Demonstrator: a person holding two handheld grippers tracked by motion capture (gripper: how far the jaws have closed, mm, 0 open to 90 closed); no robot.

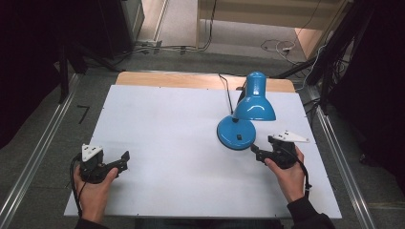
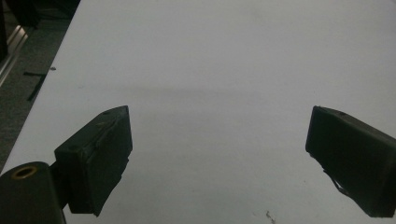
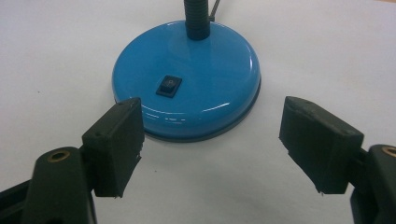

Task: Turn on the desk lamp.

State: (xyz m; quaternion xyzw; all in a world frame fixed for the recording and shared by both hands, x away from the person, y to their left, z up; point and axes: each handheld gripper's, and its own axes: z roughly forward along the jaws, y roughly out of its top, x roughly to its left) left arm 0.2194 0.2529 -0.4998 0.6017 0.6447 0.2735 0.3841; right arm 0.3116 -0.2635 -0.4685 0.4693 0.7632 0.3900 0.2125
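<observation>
Blue desk lamp (image 1: 248,112): rocker switch (image 3: 168,86) approached by spread right gripper (image 3: 212,140); pressing is judged next. Left gripper (image 2: 219,154) is held spread, idle.

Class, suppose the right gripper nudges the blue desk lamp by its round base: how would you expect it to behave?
The blue desk lamp would probably slide rather than roll, since its base sits flat and wide. The glossy surface looks slippery for the right gripper. The shade sits high, so a push up there might tip it.
</observation>
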